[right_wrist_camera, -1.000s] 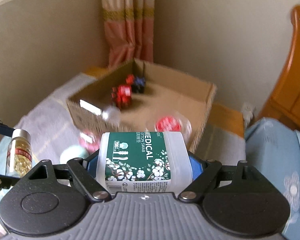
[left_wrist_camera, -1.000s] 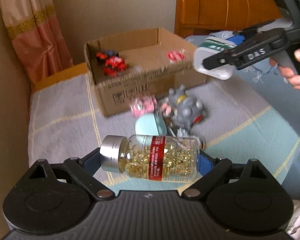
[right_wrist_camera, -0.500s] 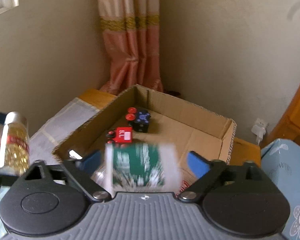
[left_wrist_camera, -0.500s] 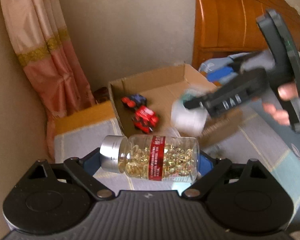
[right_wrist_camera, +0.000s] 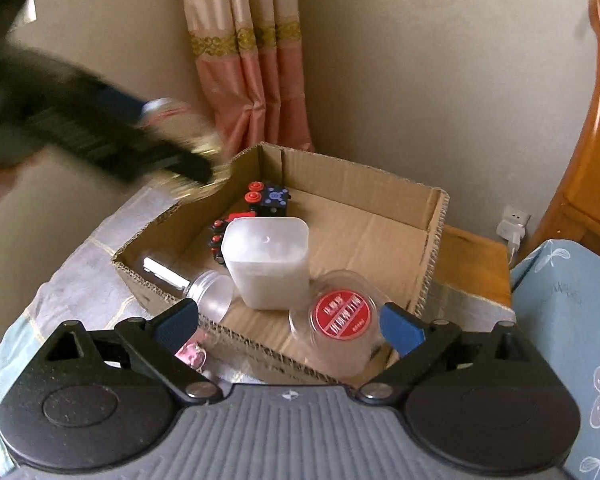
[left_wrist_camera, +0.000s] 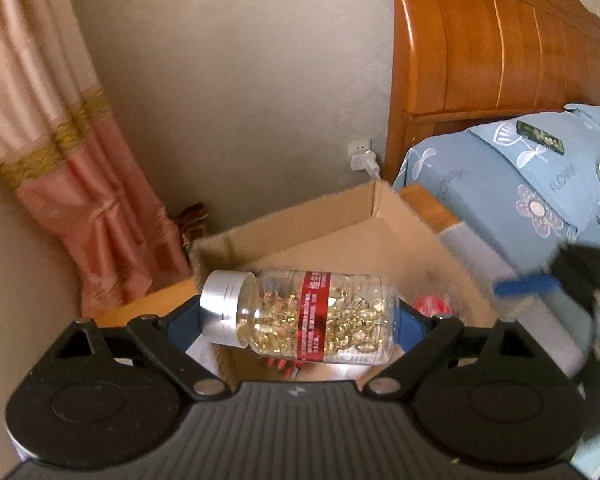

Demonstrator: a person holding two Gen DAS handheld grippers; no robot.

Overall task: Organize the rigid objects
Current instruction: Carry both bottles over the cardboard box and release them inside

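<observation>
My left gripper (left_wrist_camera: 298,322) is shut on a clear capsule bottle (left_wrist_camera: 320,316) with a silver cap and red label, held sideways above the near-left part of the open cardboard box (left_wrist_camera: 300,220). In the right wrist view that gripper and bottle are a dark blur (right_wrist_camera: 172,152) over the box's left wall. My right gripper (right_wrist_camera: 290,324) hovers over the box's near edge, its jaws opening with nothing between them. The white cotton swab tub (right_wrist_camera: 266,264) stands inside the box (right_wrist_camera: 436,216), just beyond the fingers.
The box also holds red and blue toy cars (right_wrist_camera: 268,198), a clear jar (right_wrist_camera: 212,292) and a red-lidded clear tub (right_wrist_camera: 342,316). A pink toy (right_wrist_camera: 192,354) lies outside on the checked cloth (right_wrist_camera: 80,280). Blue bedding (right_wrist_camera: 572,320), a headboard (left_wrist_camera: 500,40) and a curtain (right_wrist_camera: 252,60) surround it.
The right gripper let go of the cotton swab tub, which dropped into the box, and its jaws spread. The left gripper carried the capsule bottle up and over the box.
</observation>
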